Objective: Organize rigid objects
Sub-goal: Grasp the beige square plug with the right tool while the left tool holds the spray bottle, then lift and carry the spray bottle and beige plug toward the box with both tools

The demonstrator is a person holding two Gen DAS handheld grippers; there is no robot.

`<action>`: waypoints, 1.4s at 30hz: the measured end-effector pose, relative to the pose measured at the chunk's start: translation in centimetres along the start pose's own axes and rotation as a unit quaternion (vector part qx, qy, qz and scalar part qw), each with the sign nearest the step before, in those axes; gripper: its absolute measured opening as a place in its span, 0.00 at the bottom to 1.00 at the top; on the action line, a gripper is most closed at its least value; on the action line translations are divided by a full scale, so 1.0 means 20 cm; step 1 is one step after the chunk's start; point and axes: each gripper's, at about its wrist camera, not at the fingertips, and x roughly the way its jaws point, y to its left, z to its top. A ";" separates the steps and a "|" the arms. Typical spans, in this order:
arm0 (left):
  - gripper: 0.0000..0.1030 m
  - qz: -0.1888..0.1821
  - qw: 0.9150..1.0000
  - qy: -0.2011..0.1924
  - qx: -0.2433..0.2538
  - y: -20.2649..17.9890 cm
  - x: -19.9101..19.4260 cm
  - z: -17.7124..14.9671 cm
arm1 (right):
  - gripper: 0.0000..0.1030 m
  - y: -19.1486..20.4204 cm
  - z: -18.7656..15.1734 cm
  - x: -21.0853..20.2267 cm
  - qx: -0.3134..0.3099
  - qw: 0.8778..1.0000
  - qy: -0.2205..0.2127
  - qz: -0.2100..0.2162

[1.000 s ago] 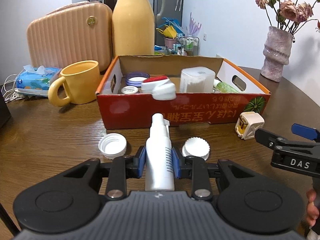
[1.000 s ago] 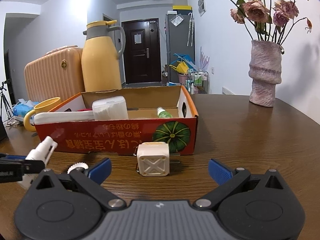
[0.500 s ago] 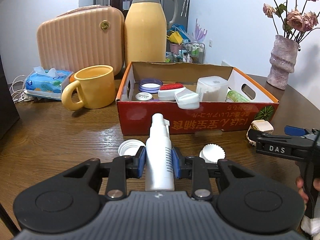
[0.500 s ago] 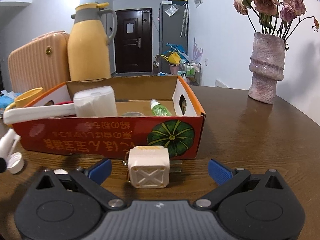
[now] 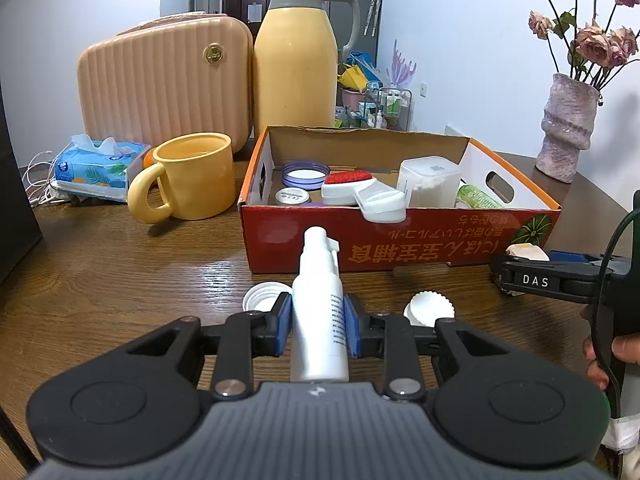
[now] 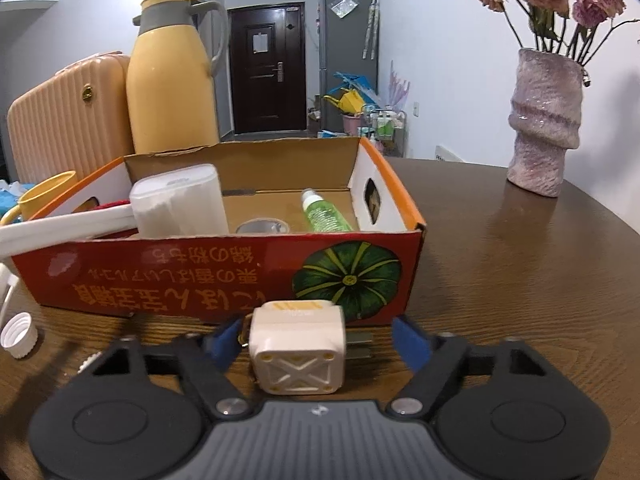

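A lived-in home, seen from a dining spot near the entrance.

A dark wooden bench [image 6: 520, 264] carries a yellow thermos jug [image 5: 296, 56], a yellow ceramic mug [image 5: 196, 176], a tissue pack [image 5: 96, 168] and a pink vase of dried roses [image 6: 546, 120]; behind stand a dark front door [image 6: 266, 68] and a grey fridge [image 6: 348, 52].

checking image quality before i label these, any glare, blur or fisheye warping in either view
Left wrist view: glare streaks on the dark wooden table ahead of the white spray bottle; dark vignette in the corners. Right wrist view: sharp overall, the pink ceramic vase leans from fisheye warping, and the white cube plug adapter casts a soft shadow.
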 end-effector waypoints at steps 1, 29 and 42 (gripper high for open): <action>0.28 0.001 1.000 0.000 0.000 0.00 0.00 0.00 | 0.63 0.00 0.00 0.00 -0.002 1.000 0.000 0.002; 0.28 -0.008 1.000 -0.024 -0.018 0.03 -0.09 0.00 | 0.63 0.07 -0.07 -0.42 0.011 0.995 -0.090 0.049; 0.28 -0.015 0.998 -0.051 -0.024 0.02 -0.19 0.08 | 0.63 0.11 -0.02 -0.48 0.000 0.992 -0.113 0.058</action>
